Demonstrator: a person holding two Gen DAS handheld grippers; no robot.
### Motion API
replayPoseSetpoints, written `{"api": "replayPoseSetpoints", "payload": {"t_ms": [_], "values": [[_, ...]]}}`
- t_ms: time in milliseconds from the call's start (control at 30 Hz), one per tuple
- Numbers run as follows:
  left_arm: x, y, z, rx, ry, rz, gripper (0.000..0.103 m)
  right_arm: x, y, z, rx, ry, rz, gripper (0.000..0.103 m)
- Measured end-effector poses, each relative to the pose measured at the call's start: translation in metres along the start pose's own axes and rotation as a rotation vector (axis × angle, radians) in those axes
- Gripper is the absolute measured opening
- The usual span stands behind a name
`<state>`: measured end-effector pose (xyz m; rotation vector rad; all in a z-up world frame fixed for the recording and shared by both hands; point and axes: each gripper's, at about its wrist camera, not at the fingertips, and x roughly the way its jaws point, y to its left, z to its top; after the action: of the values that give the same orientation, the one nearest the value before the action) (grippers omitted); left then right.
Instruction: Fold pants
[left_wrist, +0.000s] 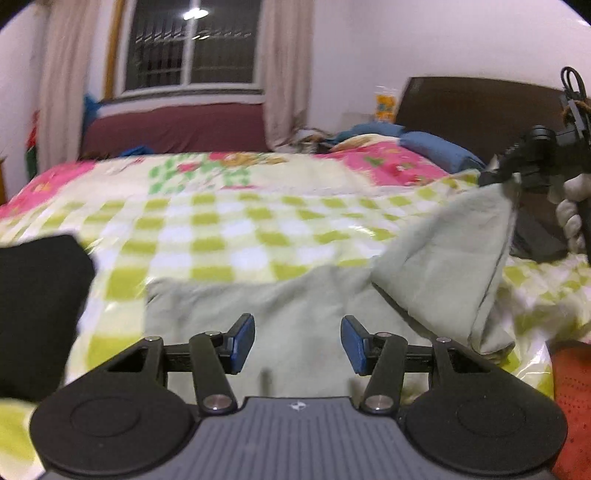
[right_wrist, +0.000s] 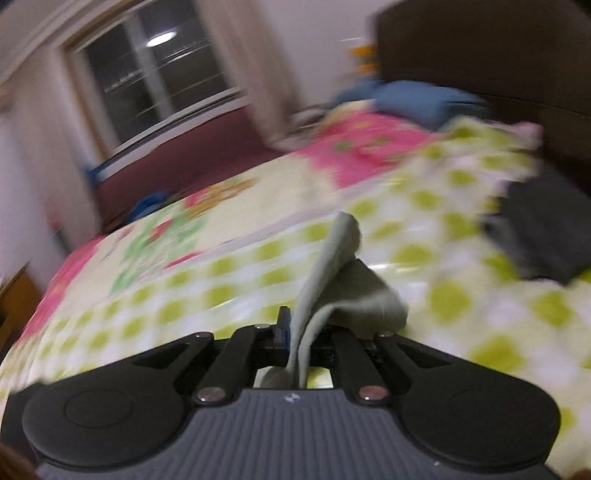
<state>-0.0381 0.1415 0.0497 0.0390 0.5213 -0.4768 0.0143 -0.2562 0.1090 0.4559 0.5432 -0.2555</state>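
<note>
Pale green pants (left_wrist: 295, 302) lie on the checked blanket (left_wrist: 221, 229) of a bed. My left gripper (left_wrist: 297, 339) hovers over their near part, its blue pads (left_wrist: 242, 341) well apart with nothing between them. At the right edge of the left wrist view, my right gripper (left_wrist: 495, 177), held by a white-gloved hand (left_wrist: 570, 210), lifts one end of the pants so the cloth hangs in a raised fold (left_wrist: 454, 266). In the right wrist view the right gripper (right_wrist: 301, 325) is shut on a bunched strip of the green pants (right_wrist: 347, 295). That view is blurred.
A black garment (left_wrist: 37, 306) lies at the left, a dark one (left_wrist: 535, 236) near the brown headboard (left_wrist: 480, 107). Blue pillows (left_wrist: 439, 151) sit at the bed's head. A red mesh item (left_wrist: 572, 406) is at the lower right. A maroon sofa (left_wrist: 177, 125) stands under the window.
</note>
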Motion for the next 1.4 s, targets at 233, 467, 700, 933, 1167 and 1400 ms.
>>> {"api": "replayPoseSetpoints", "payload": {"t_ms": [233,467,700,933,1167,1400], "values": [[0.024,-0.037,0.007,0.08,0.053,-0.092,0.065,-0.005,-0.069,0.014,0.114,-0.034,-0.155,0.003],[0.017,-0.042,0.0,0.098,0.067,-0.098,0.066,-0.022,-0.05,0.048,0.006,-0.128,-0.156,0.003],[0.016,-0.034,0.001,0.022,0.044,-0.104,0.067,-0.029,-0.071,0.063,-0.007,-0.14,-0.286,0.003],[0.022,-0.039,0.003,0.042,0.046,-0.135,0.069,-0.039,-0.098,0.076,0.045,-0.149,-0.354,0.003],[0.033,-0.065,0.003,0.132,0.071,-0.177,0.069,-0.033,-0.097,0.048,0.015,-0.078,-0.321,0.003],[0.013,-0.048,0.003,0.066,0.057,-0.107,0.069,0.011,0.061,-0.034,-0.485,0.061,-0.013,0.003]]}}
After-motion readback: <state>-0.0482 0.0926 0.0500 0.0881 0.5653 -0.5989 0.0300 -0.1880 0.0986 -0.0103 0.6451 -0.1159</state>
